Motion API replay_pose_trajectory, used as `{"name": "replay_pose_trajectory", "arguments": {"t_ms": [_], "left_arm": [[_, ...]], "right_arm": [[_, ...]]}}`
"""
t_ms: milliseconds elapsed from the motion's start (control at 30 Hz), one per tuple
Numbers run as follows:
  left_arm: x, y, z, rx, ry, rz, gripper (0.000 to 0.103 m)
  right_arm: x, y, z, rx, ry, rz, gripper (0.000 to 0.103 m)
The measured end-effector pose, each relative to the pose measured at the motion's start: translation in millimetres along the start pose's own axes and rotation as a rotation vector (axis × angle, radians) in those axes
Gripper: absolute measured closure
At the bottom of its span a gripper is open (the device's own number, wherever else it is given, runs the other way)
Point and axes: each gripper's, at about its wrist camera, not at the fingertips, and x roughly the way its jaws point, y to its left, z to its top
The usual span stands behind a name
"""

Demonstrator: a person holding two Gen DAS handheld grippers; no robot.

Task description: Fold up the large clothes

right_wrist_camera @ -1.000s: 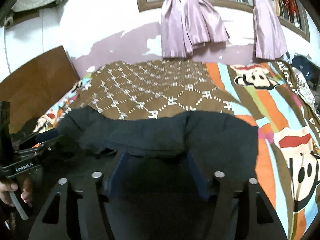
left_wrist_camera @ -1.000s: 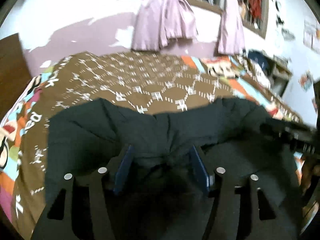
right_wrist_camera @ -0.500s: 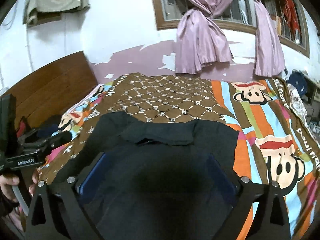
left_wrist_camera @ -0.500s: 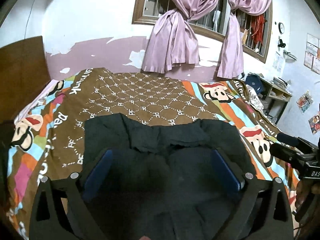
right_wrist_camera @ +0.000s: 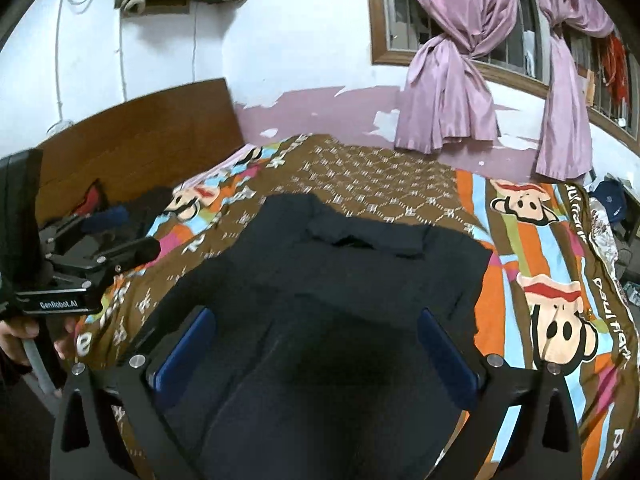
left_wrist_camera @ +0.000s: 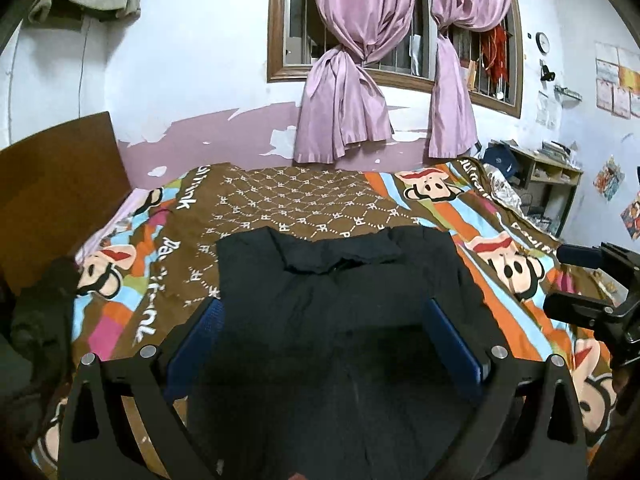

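A large dark garment [left_wrist_camera: 340, 276] lies spread on the bed's cartoon-monkey blanket [left_wrist_camera: 300, 200], with a folded-over flap along its far edge. My left gripper [left_wrist_camera: 323, 305] hovers above the garment's near part, its blue pads [left_wrist_camera: 200, 332] wide apart and touching nothing. In the right wrist view the same garment [right_wrist_camera: 360, 276] lies below my right gripper [right_wrist_camera: 314, 314], which is also open and empty. The right gripper [left_wrist_camera: 592, 284] shows at the right edge of the left view. The left gripper [right_wrist_camera: 92, 260], held by a hand [right_wrist_camera: 16, 332], shows at the left edge of the right view.
A wooden headboard [right_wrist_camera: 140, 140] stands at the bed's left side, with a heap of dark clothes [left_wrist_camera: 36, 312] in front of it. Pink curtains [left_wrist_camera: 344, 116] hang over the window on the far wall. A cluttered shelf [left_wrist_camera: 540, 176] stands at the right.
Both grippers went from half closed on bunched dark cloth to wide open, let it go, and pulled back and up. The garment now lies flat with its flap folded.
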Motion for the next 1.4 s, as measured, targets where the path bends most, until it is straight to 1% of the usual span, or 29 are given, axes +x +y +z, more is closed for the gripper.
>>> {"name": "replay_pose_trajectory", "arguments": {"t_ms": [100,233,333,433,500,700,767,867,933,967,1000,1100,1233,1333,1400], "left_arm": [[-13.8,-2.9,-13.0,0.019,0.022,0.008,0.005],[-29.3,-3.0,-40.3,0.050,0.044,0.009,0.005],[-36.5,0.0,-66.4,0.074,0.071,0.011,0.005],[-39.2,6.2,-95.8,0.091,0.114,0.015,0.005],[-37.0,10.7,-114.6,0.099,0.153,0.015,0.005],[-28.5,17.0,-165.6,0.088,0.326,-0.034,0.005],[-28.4,16.2,-179.5,0.098,0.365,-0.042,0.005],[-27.3,10.0,-207.8,0.163,0.415,-0.030,0.005],[-27.1,6.0,-228.9,0.229,0.444,-0.022,0.005],[-27.6,4.5,-238.4,0.256,0.449,-0.018,0.005],[-28.2,0.9,-249.5,0.306,0.453,-0.012,0.005],[-25.8,-3.9,-271.3,0.403,0.471,0.008,0.005],[-21.9,-2.2,-287.2,0.426,0.493,0.005,0.005],[-16.2,-1.3,-297.4,0.465,0.493,0.040,0.005],[-7.8,0.0,-305.0,0.494,0.506,0.079,0.005]], "right_arm": [[-3.6,12.4,-18.1,-0.024,0.041,0.011,0.001],[-3.8,26.0,-45.7,-0.066,0.090,0.021,0.001],[4.7,35.4,-74.2,-0.098,0.153,0.042,0.001],[18.1,44.6,-101.7,-0.122,0.236,0.065,0.001],[28.4,49.8,-118.5,-0.135,0.296,0.083,0.001],[50.3,59.2,-159.9,-0.180,0.419,0.096,0.001],[56.0,63.3,-174.3,-0.206,0.456,0.099,0.001],[62.3,70.0,-192.7,-0.262,0.491,0.097,0.001],[67.4,75.7,-201.9,-0.317,0.510,0.090,0.001],[69.5,80.5,-207.7,-0.359,0.514,0.083,0.001],[70.5,84.0,-213.6,-0.391,0.514,0.077,0.001],[75.9,96.5,-223.7,-0.492,0.508,0.061,0.001],[87.5,104.2,-233.9,-0.540,0.530,0.041,0.001],[96.4,106.8,-242.3,-0.572,0.538,0.016,0.001],[101.0,106.2,-244.9,-0.577,0.548,0.003,0.001]]}}
